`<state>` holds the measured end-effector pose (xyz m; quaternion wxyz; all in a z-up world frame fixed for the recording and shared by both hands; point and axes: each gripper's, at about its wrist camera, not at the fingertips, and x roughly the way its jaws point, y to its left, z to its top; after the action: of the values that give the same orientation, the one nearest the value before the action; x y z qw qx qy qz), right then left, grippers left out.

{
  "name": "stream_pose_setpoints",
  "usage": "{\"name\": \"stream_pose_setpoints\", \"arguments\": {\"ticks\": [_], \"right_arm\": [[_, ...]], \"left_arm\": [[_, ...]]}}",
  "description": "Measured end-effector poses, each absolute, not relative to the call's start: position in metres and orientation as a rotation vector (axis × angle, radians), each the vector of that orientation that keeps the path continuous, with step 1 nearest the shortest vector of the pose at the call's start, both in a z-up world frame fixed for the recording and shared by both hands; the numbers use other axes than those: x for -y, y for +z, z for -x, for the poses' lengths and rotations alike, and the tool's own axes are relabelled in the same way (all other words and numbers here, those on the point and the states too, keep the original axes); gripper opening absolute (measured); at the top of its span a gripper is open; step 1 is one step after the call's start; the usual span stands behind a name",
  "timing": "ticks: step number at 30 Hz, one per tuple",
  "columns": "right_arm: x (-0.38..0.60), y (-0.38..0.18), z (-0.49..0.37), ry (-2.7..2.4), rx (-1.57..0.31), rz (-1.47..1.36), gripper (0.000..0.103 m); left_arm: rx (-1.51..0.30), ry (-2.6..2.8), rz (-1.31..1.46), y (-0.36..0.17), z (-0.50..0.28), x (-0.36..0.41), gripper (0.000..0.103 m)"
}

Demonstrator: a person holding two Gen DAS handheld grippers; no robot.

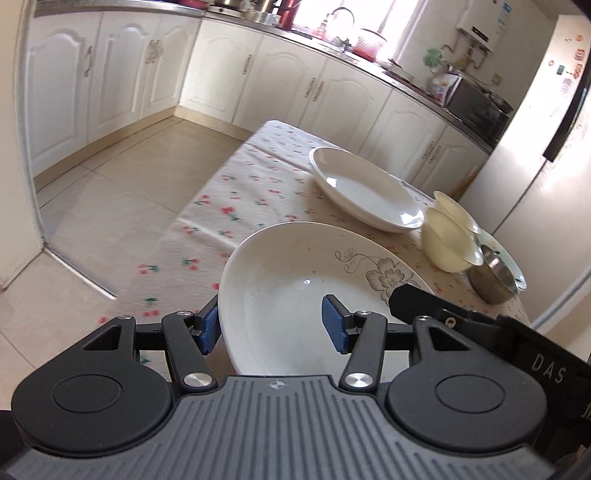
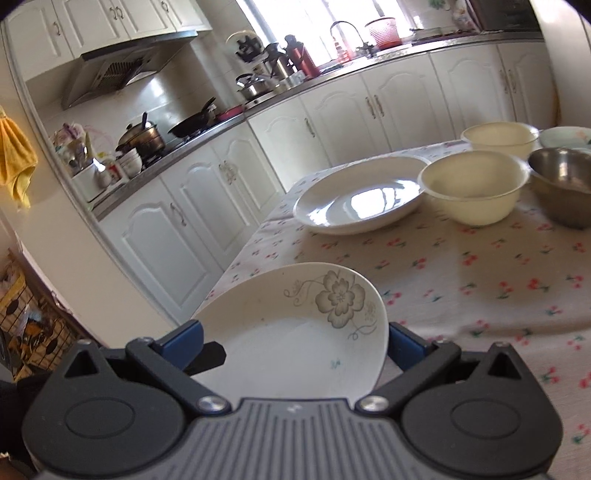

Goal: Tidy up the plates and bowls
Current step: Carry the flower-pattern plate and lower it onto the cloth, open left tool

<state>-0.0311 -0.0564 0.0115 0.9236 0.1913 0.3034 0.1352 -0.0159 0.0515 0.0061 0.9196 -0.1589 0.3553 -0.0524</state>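
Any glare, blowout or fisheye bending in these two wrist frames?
Left wrist: window blown out, cabinet lines bow hard toward the edges, small highlights on the plain white plate. Right wrist: window also overexposed, its reflection glares off the plain plate; the flower-pattern plate stays evenly lit, and the frame corners vignette black.

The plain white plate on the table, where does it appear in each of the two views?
Left wrist view: the plain white plate lies right of centre, beyond the held flowered plate.
Right wrist view: it lies above centre, left of the nearer cream bowl.
Shared landmark: that cream bowl, just right of the plate in both views.
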Motion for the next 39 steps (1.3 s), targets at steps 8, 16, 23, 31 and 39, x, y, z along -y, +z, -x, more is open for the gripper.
{"name": "stream_pose_setpoints", "arguments": {"ticks": [8,16,23,31,39], "right_arm": [[0.050,0.007,0.031,0.286,-0.634,-0.388,0.103],[0.051,0.013,0.039,0.243,-0.641,-0.361,0.102],[0.077,0.021,0.057,0.134,-0.634,-0.416,0.102],[0.102,0.028,0.095,0.039,-0.587,-0.425,0.102],[0.122,0.032,0.132,0.014,-0.556,-0.463,0.102]], "left_arm": [[-0.728,-0.102,0.342,0.005,0.021,-0.061,0.062],[-0.706,-0.073,0.343,0.007,0.024,-0.067,0.070],[-0.670,-0.052,0.323,0.020,0.040,-0.069,0.080],[-0.648,-0.085,0.299,0.033,0.070,-0.058,0.099],[-0.674,-0.116,0.297,0.041,0.101,-0.047,0.100]]}}
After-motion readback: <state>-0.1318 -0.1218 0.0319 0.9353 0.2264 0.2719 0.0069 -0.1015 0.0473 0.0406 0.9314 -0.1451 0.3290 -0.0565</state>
